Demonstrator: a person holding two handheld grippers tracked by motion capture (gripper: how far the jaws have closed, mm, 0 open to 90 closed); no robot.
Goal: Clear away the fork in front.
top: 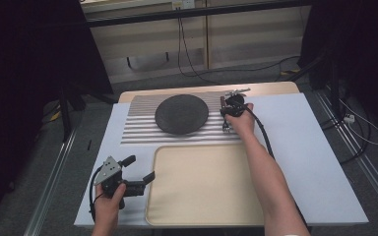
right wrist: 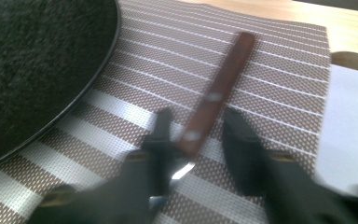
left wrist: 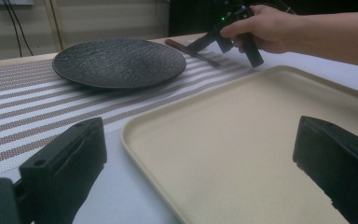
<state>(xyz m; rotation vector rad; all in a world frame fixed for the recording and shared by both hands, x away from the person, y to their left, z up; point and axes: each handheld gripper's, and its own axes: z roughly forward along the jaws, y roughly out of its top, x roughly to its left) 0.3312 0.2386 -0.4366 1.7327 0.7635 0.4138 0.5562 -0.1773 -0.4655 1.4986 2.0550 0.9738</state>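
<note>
A knife with a brown wooden handle [top: 222, 102] [right wrist: 223, 79] lies on the striped placemat [top: 138, 130] [right wrist: 275, 70], just right of the round black plate [top: 181, 114] [right wrist: 28, 70]. My right gripper [top: 225, 114] [right wrist: 196, 135] reaches down over it, its jaws shut on the knife where handle meets blade. The left gripper view catches the same knife [left wrist: 179, 45] and right gripper [left wrist: 200, 44] far off. My left gripper [top: 140, 168] [left wrist: 200, 158] rests open at the front left, by the left rim of the beige tray [top: 202, 187] [left wrist: 242, 121], with nothing between its jaws.
The white table cover [top: 305, 147] has bare room to the right of the tray. A strip of wooden tabletop [top: 270, 88] runs along the far edge. Cables [top: 187, 59] lie on the floor beyond the table.
</note>
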